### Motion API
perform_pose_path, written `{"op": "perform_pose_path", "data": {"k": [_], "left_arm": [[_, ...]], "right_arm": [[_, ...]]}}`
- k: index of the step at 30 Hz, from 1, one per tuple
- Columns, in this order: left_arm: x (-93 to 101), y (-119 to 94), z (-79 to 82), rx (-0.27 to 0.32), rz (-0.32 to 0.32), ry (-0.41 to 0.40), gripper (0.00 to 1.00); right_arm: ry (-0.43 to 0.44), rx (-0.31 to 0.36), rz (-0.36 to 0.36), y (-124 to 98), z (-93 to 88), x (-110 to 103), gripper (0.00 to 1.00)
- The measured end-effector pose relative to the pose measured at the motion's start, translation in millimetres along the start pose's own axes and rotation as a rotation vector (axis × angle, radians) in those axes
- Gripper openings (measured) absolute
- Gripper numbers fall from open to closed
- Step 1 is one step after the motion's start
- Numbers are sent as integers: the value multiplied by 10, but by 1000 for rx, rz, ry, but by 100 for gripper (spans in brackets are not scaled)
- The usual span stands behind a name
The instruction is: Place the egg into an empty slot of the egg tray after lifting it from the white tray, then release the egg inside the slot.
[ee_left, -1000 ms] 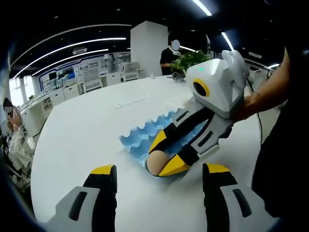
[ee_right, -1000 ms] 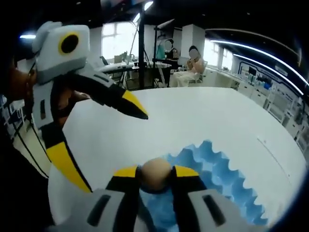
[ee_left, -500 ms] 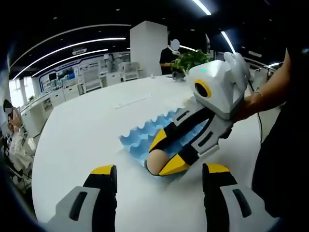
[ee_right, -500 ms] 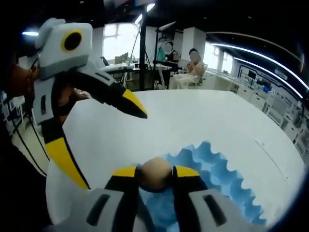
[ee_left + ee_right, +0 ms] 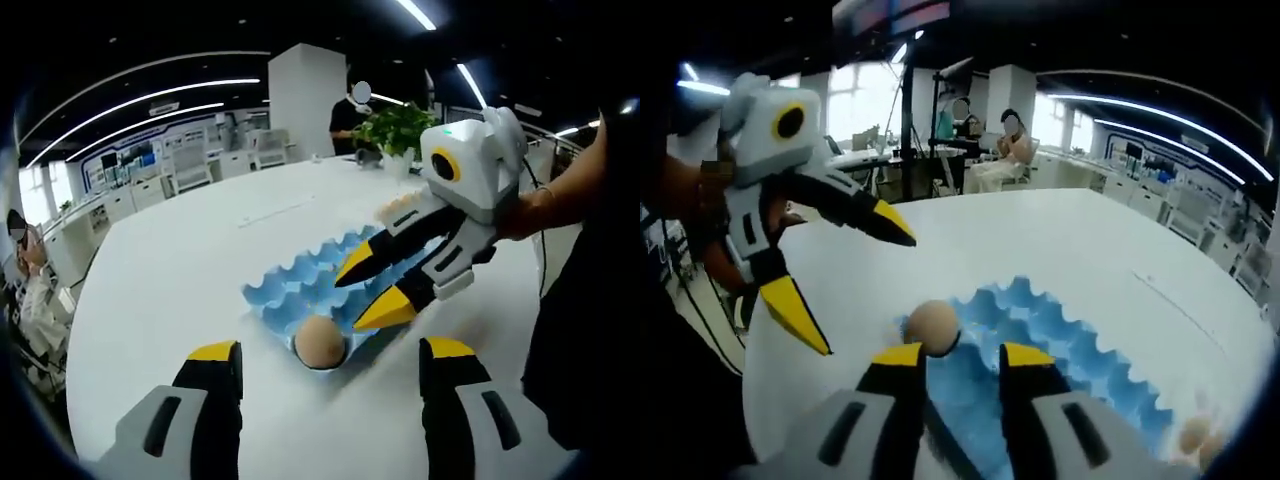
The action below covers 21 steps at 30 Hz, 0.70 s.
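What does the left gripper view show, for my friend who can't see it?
A brown egg sits in a corner slot of a blue egg tray on a round white table. Just above it, the right gripper hangs open, held by a person's hand. The left gripper is open at the bottom.

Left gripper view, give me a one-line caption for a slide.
An egg sits in a corner slot of the blue egg tray while the right gripper, jaws open, hovers above it.

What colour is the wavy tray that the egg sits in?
Light blue moulded egg tray; it shows best in the left gripper view.
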<state>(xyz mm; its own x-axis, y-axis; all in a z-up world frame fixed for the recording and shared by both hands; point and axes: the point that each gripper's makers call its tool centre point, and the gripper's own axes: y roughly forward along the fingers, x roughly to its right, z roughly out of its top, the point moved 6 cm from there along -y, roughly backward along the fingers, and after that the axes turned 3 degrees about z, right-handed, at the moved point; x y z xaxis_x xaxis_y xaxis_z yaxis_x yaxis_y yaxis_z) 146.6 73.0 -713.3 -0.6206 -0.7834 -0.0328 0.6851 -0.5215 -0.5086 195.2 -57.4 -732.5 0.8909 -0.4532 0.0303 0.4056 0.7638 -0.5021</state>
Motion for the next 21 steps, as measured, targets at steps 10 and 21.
{"op": "perform_pose_path", "data": {"k": [10,21], "left_arm": [[33,34,16,-6,-1,3,72],[39,45,44,-2,5,11,71]], "right_arm": [[78,-6,-173,-601,-306,324,28],[191,-27,-439,-1362,-698,770,28]]}}
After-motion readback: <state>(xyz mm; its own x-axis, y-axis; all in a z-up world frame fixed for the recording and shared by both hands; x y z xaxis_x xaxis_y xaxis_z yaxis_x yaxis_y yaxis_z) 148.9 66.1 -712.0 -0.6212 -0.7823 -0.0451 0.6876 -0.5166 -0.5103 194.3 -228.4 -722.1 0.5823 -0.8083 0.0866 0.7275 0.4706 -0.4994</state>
